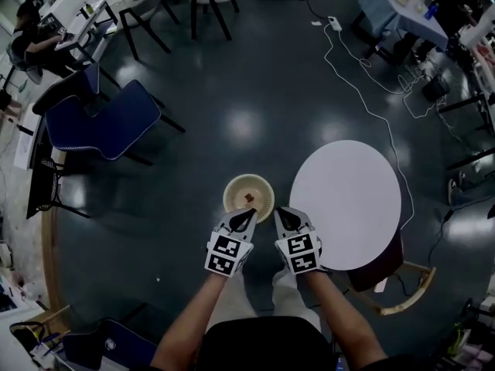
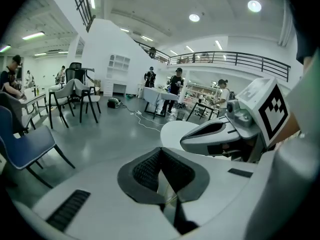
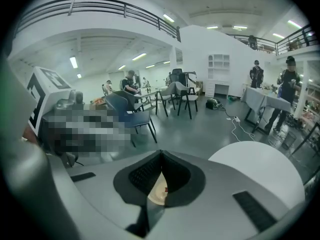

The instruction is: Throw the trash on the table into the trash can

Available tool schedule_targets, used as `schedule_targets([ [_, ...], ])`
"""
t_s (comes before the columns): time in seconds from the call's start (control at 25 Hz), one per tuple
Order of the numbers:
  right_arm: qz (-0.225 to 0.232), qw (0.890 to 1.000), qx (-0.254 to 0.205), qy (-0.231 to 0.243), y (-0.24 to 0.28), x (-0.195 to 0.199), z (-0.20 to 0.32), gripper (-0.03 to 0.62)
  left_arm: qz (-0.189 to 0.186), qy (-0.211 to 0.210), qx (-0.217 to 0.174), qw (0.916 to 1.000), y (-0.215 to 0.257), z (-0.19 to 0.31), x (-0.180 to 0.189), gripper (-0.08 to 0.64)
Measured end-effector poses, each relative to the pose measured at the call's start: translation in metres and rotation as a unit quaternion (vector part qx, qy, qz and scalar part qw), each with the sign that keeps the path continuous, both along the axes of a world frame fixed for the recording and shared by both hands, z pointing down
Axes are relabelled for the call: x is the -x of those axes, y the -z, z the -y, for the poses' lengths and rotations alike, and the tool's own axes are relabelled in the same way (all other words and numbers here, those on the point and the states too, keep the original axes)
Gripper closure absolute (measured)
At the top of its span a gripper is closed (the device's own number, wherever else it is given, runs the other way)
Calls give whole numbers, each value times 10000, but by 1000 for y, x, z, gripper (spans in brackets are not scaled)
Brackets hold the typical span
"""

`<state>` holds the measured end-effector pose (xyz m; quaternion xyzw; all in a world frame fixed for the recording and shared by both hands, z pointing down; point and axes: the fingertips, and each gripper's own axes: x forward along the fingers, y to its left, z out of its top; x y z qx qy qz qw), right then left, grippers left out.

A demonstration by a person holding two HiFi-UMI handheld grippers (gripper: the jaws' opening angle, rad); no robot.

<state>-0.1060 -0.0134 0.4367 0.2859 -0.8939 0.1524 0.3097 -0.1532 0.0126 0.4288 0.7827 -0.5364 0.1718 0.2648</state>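
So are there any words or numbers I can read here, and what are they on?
None can be read.
Left gripper and right gripper: black-and-white square patterns only, no letters.
Trash can and white table: no print.
Far desks: things too small to read.

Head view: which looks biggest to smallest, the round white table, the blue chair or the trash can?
1. round white table
2. blue chair
3. trash can
The table top is nearer the camera than the can on the floor, which flatters it.
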Motion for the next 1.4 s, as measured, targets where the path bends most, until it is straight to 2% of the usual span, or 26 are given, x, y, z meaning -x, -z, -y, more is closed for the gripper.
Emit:
schedule_targets([
  [0.24, 339, 9989, -321, 73, 46, -27, 0, 574, -210, 334, -351, 9986, 46, 1, -31, 545],
  [0.72, 1002, 9924, -706, 71, 124, -118, 14, 574, 162, 515, -895, 9945, 112, 2, -122, 545],
  [0.92, 1215, 9888, -836, 242, 149, -155, 7, 574, 100, 724, -1123, 9910, 137, -7, -163, 545],
  [1.12, 1318, 9862, -862, 510, 157, -168, -8, 574, 171, 811, -1170, 9897, 141, -20, -182, 545],
  [1.4, 1531, 9823, -939, 540, 178, -170, -21, 574, 148, 889, -1330, 9870, 160, -34, -182, 545],
])
